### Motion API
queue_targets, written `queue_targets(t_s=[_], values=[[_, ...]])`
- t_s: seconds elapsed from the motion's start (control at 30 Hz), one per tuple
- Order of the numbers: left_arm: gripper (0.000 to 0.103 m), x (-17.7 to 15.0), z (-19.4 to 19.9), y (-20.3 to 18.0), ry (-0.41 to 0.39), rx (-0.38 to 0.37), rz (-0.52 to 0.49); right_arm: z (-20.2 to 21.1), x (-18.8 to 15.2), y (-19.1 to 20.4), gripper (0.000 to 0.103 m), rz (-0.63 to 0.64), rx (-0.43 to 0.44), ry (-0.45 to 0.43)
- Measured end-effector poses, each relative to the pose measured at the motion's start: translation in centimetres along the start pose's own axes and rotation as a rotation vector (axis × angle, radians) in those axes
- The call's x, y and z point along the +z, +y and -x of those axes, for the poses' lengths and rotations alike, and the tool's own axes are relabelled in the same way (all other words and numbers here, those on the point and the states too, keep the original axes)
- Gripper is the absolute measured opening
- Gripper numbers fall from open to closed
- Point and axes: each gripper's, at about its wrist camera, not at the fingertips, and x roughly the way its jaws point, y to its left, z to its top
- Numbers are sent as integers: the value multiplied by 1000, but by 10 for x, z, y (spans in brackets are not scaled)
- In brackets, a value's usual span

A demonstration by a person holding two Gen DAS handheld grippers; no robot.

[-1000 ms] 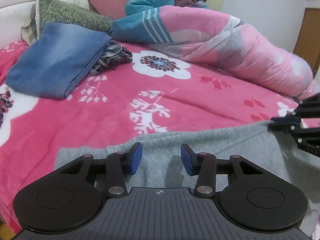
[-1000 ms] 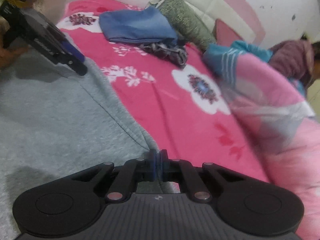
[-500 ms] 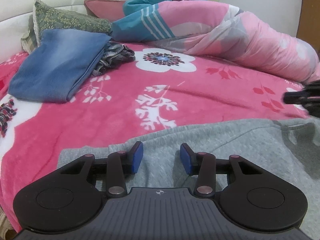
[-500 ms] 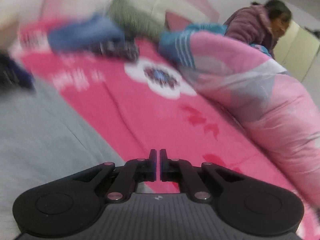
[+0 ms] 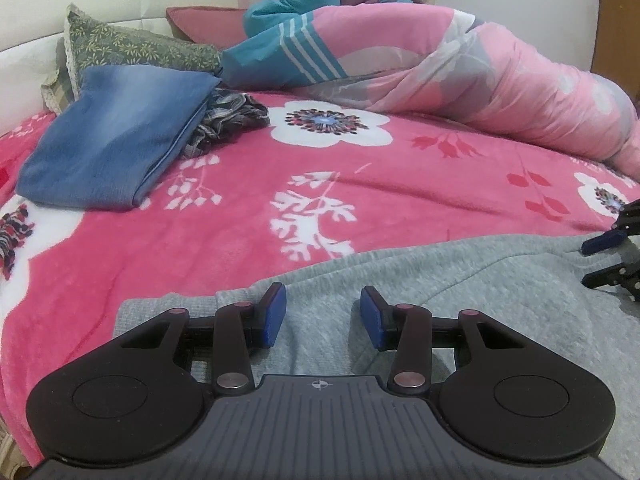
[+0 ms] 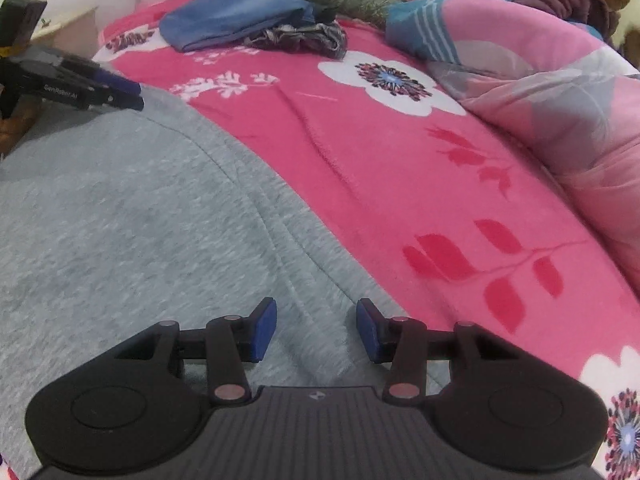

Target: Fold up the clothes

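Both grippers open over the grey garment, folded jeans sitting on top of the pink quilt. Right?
Not quite. Both the left gripper and right gripper are open over the grey garment, but the left wrist view shows the jeans on the floral blanket, apart from the quilt.

Open pink bed (image 5: 240, 240) is lying clear ahead; folded blue jeans (image 5: 116, 152) are blocking the far left, a bunched quilt (image 5: 500, 92) the far right.

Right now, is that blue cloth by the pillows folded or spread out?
Folded. The blue cloth lies as a flat doubled stack with layered edges showing along its near side, resting partly on a crumpled plaid garment.
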Motion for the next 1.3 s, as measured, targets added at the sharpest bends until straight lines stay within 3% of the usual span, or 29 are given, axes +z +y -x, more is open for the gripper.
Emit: queue_targets(t_s=[0.1,0.23,0.33,0.43,0.47,0.57,0.6,0.63,0.67,0.83,0.93,1.0,1.13,1.2,1.3], values=[[44,-1,0,-2,-9,11,-9,1,4,12,5,52,-60,-2],[44,2,2,-3,1,23,-13,6,11,33,3,160,-175,-17],[43,4,2,-3,6,33,-16,16,18,24,3,129,-237,-61],[43,4,-1,-5,6,48,-30,-1,16,24,3,155,-258,-52],[44,3,-1,-6,4,54,-36,7,8,16,3,74,-260,-82],[44,2,-1,-10,-2,72,-56,31,-16,-9,4,-168,-267,-172],[44,1,-1,-10,-3,74,-59,39,-24,-18,10,-249,-269,-202],[44,1,-1,-10,-4,75,-61,47,-32,-26,30,-330,-270,-232],[44,1,-1,-11,-2,78,-65,55,-40,-34,36,-411,-271,-261],[44,8,-1,-15,21,91,-72,95,-80,-76,37,-817,-271,-407],[46,16,13,-15,0,77,-24,119,-105,-101,41,-1060,-267,-494],[48,23,26,-21,-40,69,0,168,-142,-92,44,-1133,-330,-567],[49,44,48,-60,-105,-9,-18,244,-212,-67,54,-1173,-548,-582],[50,58,51,-93,-121,-89,-54,264,-242,-56,55,-1169,-664,-522],[51,70,43,-144,-124,-206,-107,267,-263,-49,58,-1138,-744,-442]])
